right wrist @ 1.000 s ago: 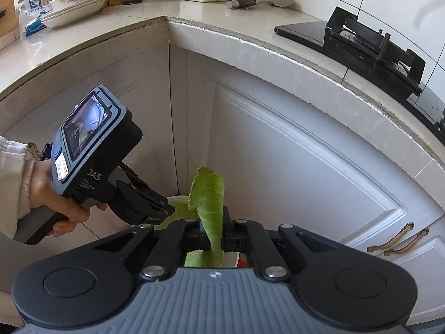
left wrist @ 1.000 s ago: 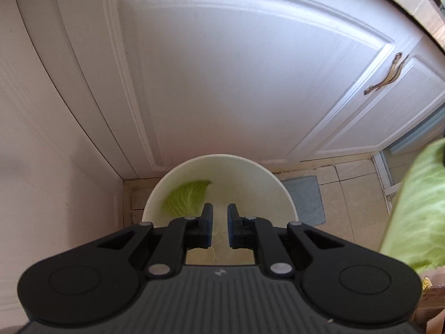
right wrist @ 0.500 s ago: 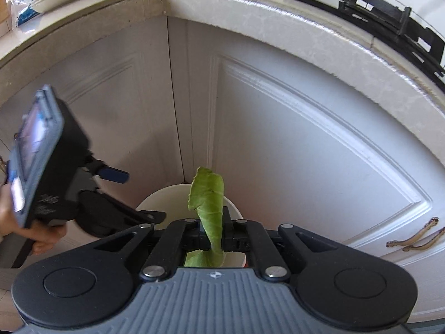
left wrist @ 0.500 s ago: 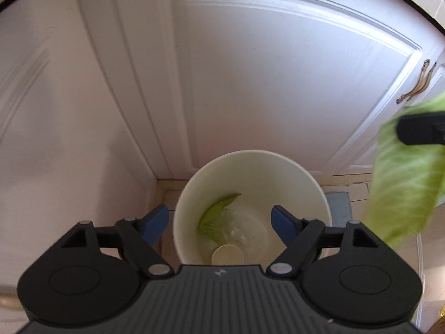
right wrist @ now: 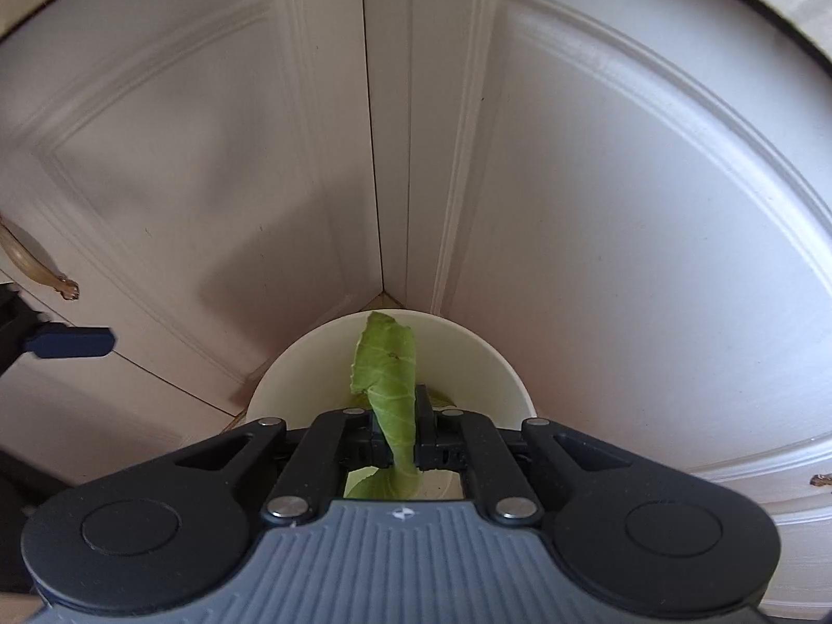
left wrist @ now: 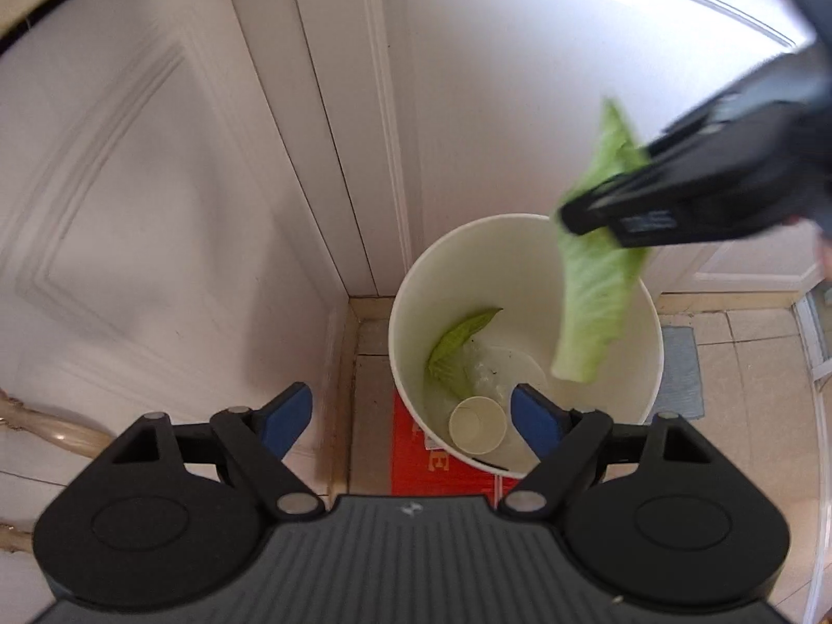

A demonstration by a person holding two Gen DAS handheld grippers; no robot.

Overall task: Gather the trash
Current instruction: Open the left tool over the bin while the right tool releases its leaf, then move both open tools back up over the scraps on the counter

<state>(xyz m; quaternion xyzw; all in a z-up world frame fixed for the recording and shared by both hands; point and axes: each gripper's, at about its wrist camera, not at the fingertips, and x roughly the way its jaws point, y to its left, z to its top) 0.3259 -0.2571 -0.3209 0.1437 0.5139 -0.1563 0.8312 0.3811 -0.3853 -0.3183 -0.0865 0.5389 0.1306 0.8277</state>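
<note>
My right tool [right wrist: 395,437] has come down from counter height to just above the white bin [left wrist: 411,312], and the cabbage leaf [left wrist: 593,307] it carries now dangles over the bin's rim. Its jaws have just been easing apart, yet the leaf is still pinched between them. My left tool [left wrist: 411,416] has just spread wide with nothing between its blue pads [left wrist: 286,418]. Inside the bin lie another green leaf [left wrist: 457,343] and a paper cup [left wrist: 477,425].
</note>
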